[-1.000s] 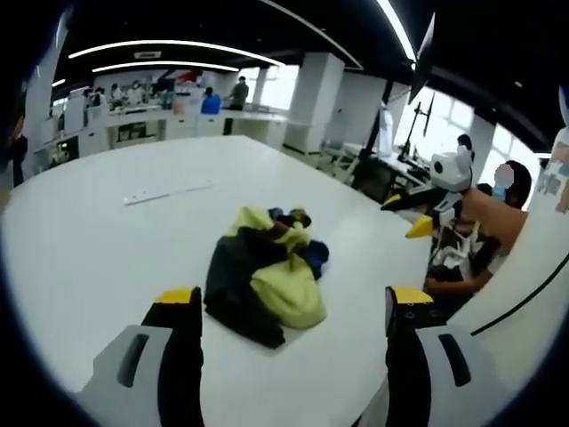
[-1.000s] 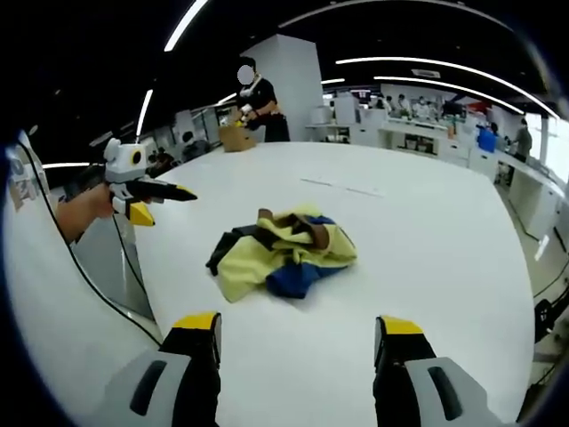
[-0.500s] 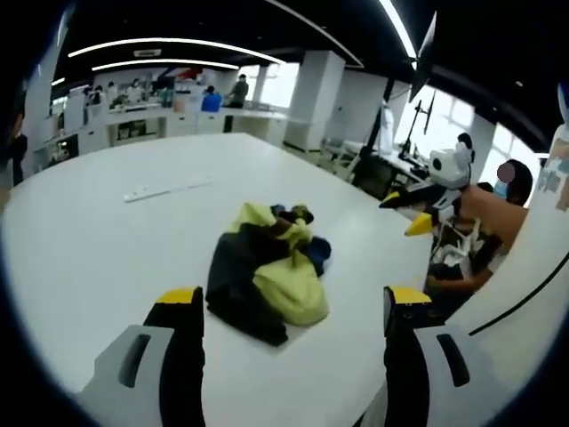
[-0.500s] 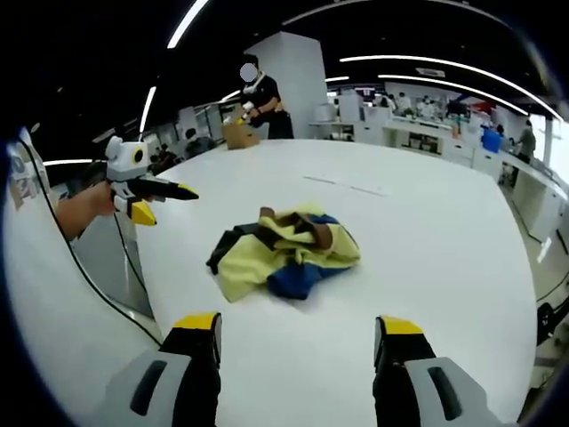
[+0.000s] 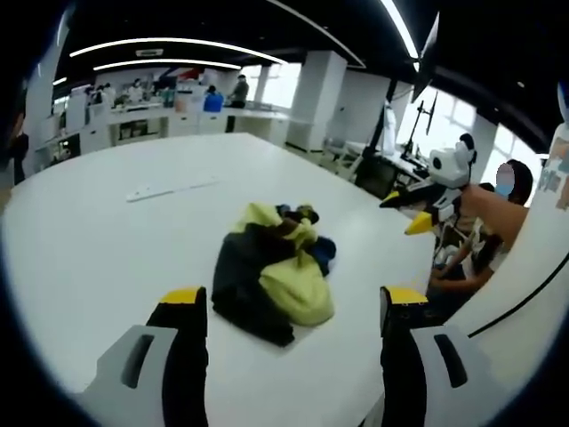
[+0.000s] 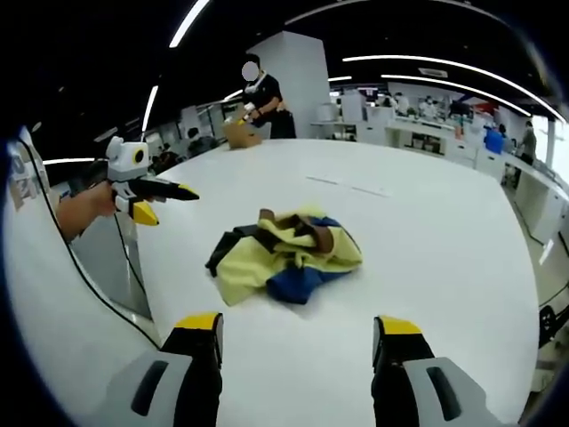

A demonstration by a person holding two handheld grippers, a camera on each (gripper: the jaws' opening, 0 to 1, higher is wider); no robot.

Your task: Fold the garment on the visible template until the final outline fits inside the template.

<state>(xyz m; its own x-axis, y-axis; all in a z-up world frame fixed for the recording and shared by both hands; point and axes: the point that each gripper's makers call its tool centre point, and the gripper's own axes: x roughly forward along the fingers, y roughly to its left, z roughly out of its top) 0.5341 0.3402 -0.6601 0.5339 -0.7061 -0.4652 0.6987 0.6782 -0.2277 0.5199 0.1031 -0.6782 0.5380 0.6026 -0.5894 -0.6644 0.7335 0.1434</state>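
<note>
In the left gripper view, over on the far left, a thin pale strip lies flat on the white table, well apart from everything else. Moving in, the left gripper hangs above the tabletop with its yellow-tipped jaws spread wide and nothing between them. Right ahead of that gap sits the garment, a crumpled heap of yellow, black and blue cloth, bunched up near the table's edge. Further right, the right gripper pokes into view, held up off the table in a person's hand.

Now the right gripper view: at the left the left gripper floats above the table's edge. In the middle the garment lies rumpled on the table, with a brown band across its top. The right gripper hovers short of it, jaws parted, empty. No template outline can be made out on the white surface.
</note>
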